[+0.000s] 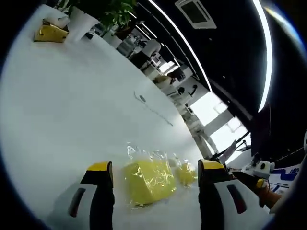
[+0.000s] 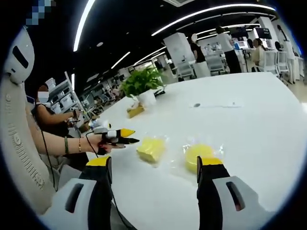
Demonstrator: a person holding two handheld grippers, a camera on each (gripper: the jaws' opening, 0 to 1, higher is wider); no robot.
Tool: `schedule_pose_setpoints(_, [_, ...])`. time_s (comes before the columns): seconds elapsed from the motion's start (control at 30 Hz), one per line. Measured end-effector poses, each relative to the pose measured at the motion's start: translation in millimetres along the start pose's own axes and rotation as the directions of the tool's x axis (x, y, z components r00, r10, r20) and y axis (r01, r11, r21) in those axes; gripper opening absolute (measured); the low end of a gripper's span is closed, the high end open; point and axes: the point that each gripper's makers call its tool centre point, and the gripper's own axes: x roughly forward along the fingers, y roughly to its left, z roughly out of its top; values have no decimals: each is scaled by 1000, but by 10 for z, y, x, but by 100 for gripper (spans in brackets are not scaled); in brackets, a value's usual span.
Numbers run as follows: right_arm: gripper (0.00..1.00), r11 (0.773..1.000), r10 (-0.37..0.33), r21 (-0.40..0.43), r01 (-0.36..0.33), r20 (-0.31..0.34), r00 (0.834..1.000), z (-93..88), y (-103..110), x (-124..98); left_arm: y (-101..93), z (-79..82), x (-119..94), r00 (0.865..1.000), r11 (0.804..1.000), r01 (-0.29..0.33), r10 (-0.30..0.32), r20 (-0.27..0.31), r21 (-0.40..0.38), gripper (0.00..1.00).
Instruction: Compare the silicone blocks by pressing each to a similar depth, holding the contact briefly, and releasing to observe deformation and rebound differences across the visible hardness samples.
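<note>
A square yellow silicone block (image 1: 148,181) in a clear plastic bag lies on the white table (image 1: 72,120), straight ahead between the jaws of my left gripper (image 1: 155,166), which is open and not touching it. Just beyond it lies a second yellow block (image 1: 186,173), also bagged. In the right gripper view the square block (image 2: 151,148) and a round yellow block (image 2: 199,154) lie side by side ahead of my open right gripper (image 2: 154,162). A person's hand holds the left gripper (image 2: 129,136) to the left of the square block, jaws pointing at it.
A potted plant (image 2: 144,84) and a small yellow box (image 2: 135,111) stand farther back on the table (image 2: 249,120); the box (image 1: 50,32) is far left in the left gripper view. A seated person (image 2: 48,124) is at the table's left edge. Desks and other people are beyond.
</note>
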Motion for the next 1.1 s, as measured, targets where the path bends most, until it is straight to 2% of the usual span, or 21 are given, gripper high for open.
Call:
schedule_pose_setpoints(0.03, [65,1000,5,-2,-5,-9,1000,-16,-6,8,10,0,32,1000,1000,12,-12,3,-13,69])
schedule_pose_setpoints(0.13, [66,999,0,-32,1,29,1000,41,-16,19,80,11,122,1000,998,21,-20,9,-60,68])
schedule_pose_setpoints(0.23, [69,1000,7,-13,-7,49,999,90,-7,27,145,24,211,1000,997,27,-26,5,-78,65])
schedule_pose_setpoints(0.27, [70,1000,3,-14,-2,50,999,98,-20,38,137,42,228,999,996,44,-43,10,-81,61])
schedule_pose_setpoints(0.33, [69,1000,-8,-22,8,28,1000,73,-52,52,134,10,268,997,985,74,-77,-14,-156,56])
schedule_pose_setpoints(0.37, [68,1000,-7,-22,8,28,1000,73,-52,53,141,16,278,997,983,76,-79,-10,-166,51])
schedule_pose_setpoints(0.4, [68,1000,-9,-17,10,25,1000,63,-61,56,165,4,311,995,971,92,-98,-14,-222,48])
schedule_pose_setpoints(0.53, [68,1000,-27,-11,27,5,1000,8,-101,54,235,2,376,994,955,106,-111,-3,-277,35])
schedule_pose_setpoints(0.77, [67,999,-43,0,43,-9,999,-46,-149,51,288,-97,410,993,947,103,-114,-19,-305,15])
schedule_pose_setpoints(0.83, [67,999,-42,1,42,-12,999,-49,-156,59,277,-93,400,992,935,120,-128,-2,-333,12])
schedule_pose_setpoints(0.93, [66,999,-41,0,41,-15,999,-46,-160,68,283,-71,397,992,945,126,-128,16,-301,8])
schedule_pose_setpoints(1.07, [65,999,-38,-1,38,-20,999,-49,-164,77,214,-79,396,989,962,148,-151,8,-228,0])
schedule_pose_setpoints(1.1, [65,999,-37,-1,37,-20,999,-49,-165,77,216,-82,398,991,967,134,-137,1,-217,0])
